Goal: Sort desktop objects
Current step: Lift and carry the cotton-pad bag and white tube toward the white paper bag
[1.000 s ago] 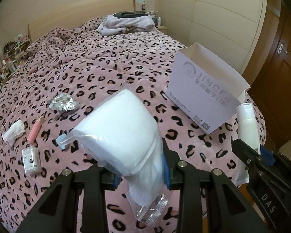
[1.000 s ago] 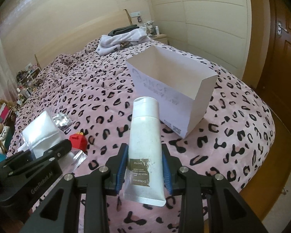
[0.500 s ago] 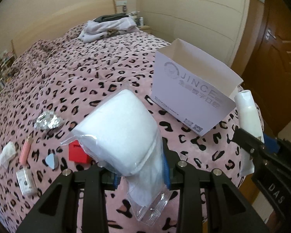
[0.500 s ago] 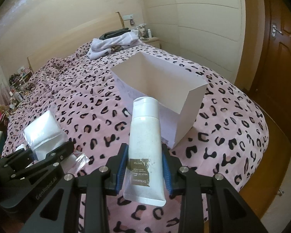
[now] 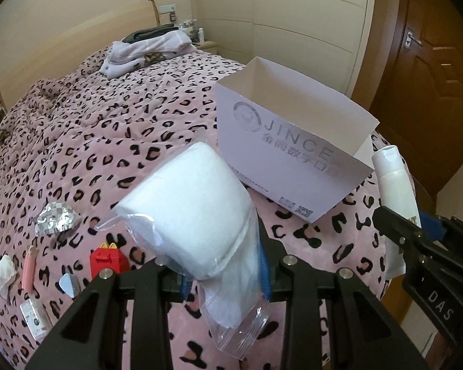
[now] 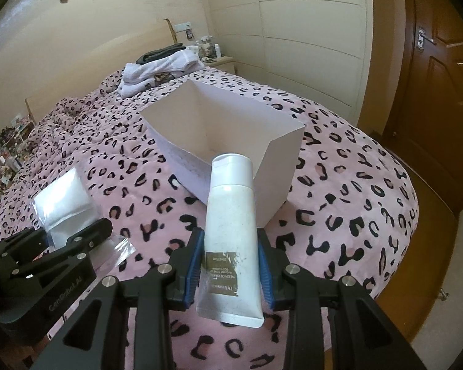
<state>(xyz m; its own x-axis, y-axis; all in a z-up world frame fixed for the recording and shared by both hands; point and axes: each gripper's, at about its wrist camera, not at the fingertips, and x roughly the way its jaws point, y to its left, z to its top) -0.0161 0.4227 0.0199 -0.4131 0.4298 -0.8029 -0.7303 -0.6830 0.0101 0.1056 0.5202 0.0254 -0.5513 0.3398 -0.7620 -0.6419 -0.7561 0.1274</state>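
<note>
The paper box (image 6: 281, 157) stands open-topped near the bed's (image 6: 355, 191) foot edge, and from my right wrist view its floor is hidden behind the white cream tube (image 6: 231, 234). My right gripper (image 6: 230, 269) has its fingers pressed on that tube's lower half, cap end pointing toward the box; the label print is too smeared to read fully. My left gripper (image 5: 223, 273) is clamped on a clear bag of white cotton pads (image 5: 194, 212) (its zip end hangs below the fingers), which blocks much of the blanket ahead. Toward the bed's left edge lie a foil wrapper (image 5: 57, 217), a red toy box (image 5: 108, 260) and small items I cannot identify. Open blanket lies between both grippers and the box.
</note>
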